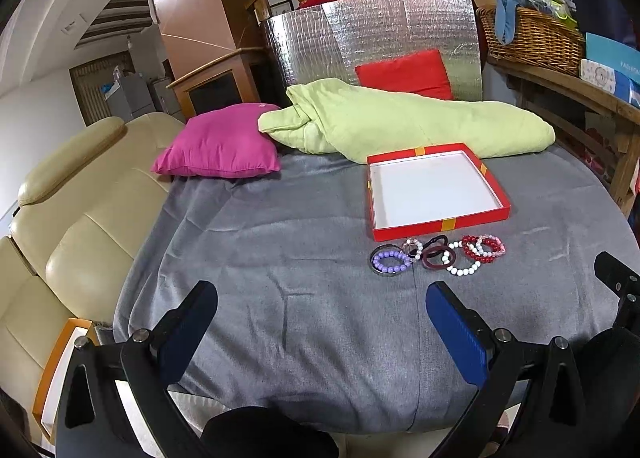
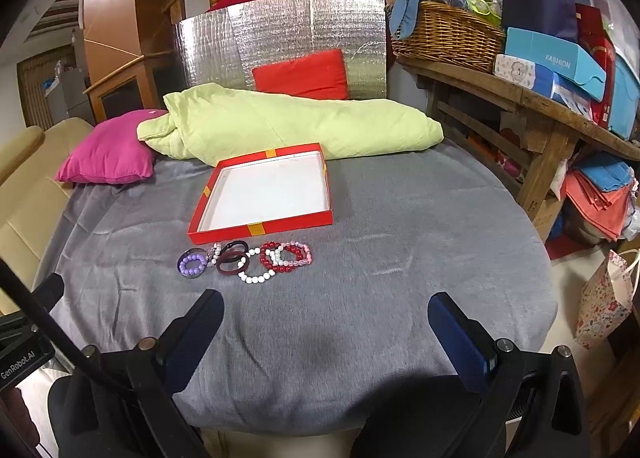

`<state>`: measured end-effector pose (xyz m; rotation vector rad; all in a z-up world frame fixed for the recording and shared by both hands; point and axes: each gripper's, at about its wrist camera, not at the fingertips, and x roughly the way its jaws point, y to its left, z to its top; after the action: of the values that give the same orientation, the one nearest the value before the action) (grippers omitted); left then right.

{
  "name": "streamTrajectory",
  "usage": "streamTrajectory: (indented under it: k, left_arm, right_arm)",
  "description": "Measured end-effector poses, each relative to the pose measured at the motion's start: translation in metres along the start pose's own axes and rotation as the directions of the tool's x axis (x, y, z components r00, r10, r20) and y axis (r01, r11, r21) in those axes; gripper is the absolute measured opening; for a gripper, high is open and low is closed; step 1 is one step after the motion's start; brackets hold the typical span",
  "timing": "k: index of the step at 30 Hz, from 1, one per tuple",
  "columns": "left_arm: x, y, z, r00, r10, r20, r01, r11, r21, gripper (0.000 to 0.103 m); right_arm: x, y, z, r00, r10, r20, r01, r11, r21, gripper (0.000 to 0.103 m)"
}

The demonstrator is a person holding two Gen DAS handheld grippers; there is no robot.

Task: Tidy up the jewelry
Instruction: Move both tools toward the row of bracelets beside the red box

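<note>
Your left gripper (image 1: 320, 332) and right gripper (image 2: 326, 338) both gape wide, holding nothing; the bracelets (image 1: 438, 256) lie at one o'clock, touching the red tray (image 1: 440, 227).

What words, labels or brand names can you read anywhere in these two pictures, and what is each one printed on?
"FASHION": on the light blue box on the wooden shelf.
"GenRobot.AI": on the black device at the left edge of the right wrist view.
The flowered box under the blue one shows only a pattern, no readable words.
</note>
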<state>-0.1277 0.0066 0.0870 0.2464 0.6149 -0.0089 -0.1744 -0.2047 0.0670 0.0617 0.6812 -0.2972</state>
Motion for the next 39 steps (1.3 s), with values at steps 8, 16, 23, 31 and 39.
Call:
streamTrajectory:
  k: [8, 16, 23, 31, 39]
  left_arm:
    - [0.011, -0.002, 0.002, 1.000, 0.001, -0.018, -0.001, 1.000, 0.002, 0.103]
    - [0.023, -0.001, 0.005, 0.999, -0.001, -0.033, 0.001, 1.000, 0.003, 0.103]
    - [0.042, -0.002, 0.005, 0.998, 0.000, -0.062, 0.000, 1.000, 0.005, 0.103]
    - [0.096, 0.002, 0.002, 0.988, -0.105, -0.113, 0.102, 0.994, -0.028, 0.103]
    - [0.183, 0.003, -0.008, 0.950, -0.216, -0.224, 0.202, 0.976, -0.082, 0.103]
  right_arm:
    - [0.011, -0.001, 0.004, 1.000, -0.003, -0.011, 0.003, 1.000, 0.019, 0.103]
    - [0.022, -0.001, 0.012, 0.998, 0.041, -0.048, -0.038, 0.997, 0.067, 0.103]
    - [0.043, -0.004, 0.014, 0.998, 0.023, -0.051, -0.020, 0.998, 0.062, 0.103]
    - [0.102, -0.017, 0.014, 0.985, 0.124, -0.119, -0.118, 0.992, 0.054, 0.102]
    - [0.192, -0.007, 0.019, 0.947, 0.195, -0.253, -0.186, 0.981, 0.062, 0.065]
